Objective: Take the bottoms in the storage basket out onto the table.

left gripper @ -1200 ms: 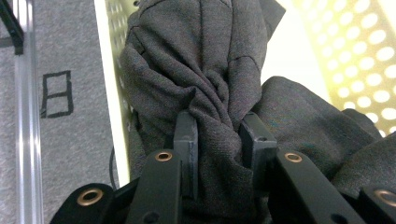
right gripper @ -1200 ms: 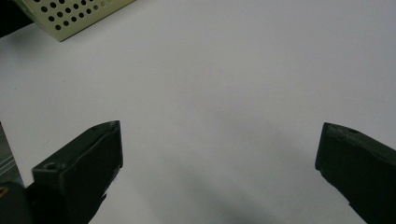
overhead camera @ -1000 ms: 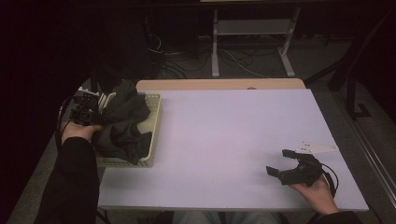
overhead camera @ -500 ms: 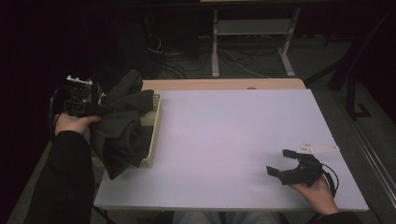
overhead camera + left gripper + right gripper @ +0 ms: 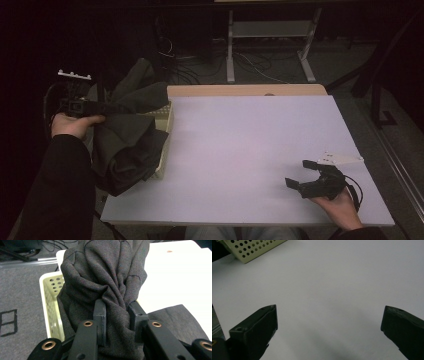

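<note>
Cloth fills the pale yellow perforated plastic basket (image 5: 164,145) at the left edge of the white table (image 5: 250,150): a dark grey, crumpled fabric garment (image 5: 127,135) spills over the basket's rim and hangs down past the table's side. The left gripper (image 5: 82,106) has its jaws clamped on a bunched fold of that garment, holding it above the basket. The right gripper (image 5: 306,175) rests near the table's front right corner, jaws wide apart and holding nothing.
</note>
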A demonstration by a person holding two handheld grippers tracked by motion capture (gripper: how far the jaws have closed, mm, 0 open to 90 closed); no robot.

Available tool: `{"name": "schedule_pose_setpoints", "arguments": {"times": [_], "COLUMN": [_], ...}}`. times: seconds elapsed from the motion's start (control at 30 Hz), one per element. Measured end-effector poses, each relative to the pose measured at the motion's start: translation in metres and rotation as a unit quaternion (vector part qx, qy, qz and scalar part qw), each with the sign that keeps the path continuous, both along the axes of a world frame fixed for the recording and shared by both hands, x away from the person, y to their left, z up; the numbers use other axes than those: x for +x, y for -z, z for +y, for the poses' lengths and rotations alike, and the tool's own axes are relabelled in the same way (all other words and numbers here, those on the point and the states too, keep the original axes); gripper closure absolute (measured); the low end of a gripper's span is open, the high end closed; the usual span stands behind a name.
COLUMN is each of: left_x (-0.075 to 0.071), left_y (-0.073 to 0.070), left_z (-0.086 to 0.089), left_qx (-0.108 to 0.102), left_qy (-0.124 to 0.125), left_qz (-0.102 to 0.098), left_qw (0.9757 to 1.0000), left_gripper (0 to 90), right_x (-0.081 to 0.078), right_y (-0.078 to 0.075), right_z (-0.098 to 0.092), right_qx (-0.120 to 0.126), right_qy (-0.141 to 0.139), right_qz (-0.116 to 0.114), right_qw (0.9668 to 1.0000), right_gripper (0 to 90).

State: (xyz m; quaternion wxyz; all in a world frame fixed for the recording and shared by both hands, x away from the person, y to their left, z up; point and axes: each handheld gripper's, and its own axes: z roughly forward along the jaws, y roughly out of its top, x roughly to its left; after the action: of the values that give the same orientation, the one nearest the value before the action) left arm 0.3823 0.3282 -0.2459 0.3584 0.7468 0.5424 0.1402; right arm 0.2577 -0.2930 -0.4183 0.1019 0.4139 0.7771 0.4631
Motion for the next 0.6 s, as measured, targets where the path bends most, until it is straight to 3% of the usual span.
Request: {"name": "schedule_pose_setpoints", "arguments": {"times": [0.23,0.6], "left_x": [-0.002,-0.005], "left_y": [-0.01,-0.034], "left_z": [-0.01,-0.023], "left_qx": [-0.01,-0.005], "left_qy": [0.02,0.049], "left_qz": [-0.01,-0.022], "left_qw": [0.9997,0.9985], "left_gripper": [70.7,70.7], "right_x": [0.0,-0.001], "right_y": [0.0,-0.001], "right_z": [0.0,0.0], "right_qx": [0.0,0.004], "right_qy": [0.0,-0.001], "right_qz": [-0.002,0.001], "right_qw": [1.0,1.0], "right_gripper": [0.3,0.3]}}
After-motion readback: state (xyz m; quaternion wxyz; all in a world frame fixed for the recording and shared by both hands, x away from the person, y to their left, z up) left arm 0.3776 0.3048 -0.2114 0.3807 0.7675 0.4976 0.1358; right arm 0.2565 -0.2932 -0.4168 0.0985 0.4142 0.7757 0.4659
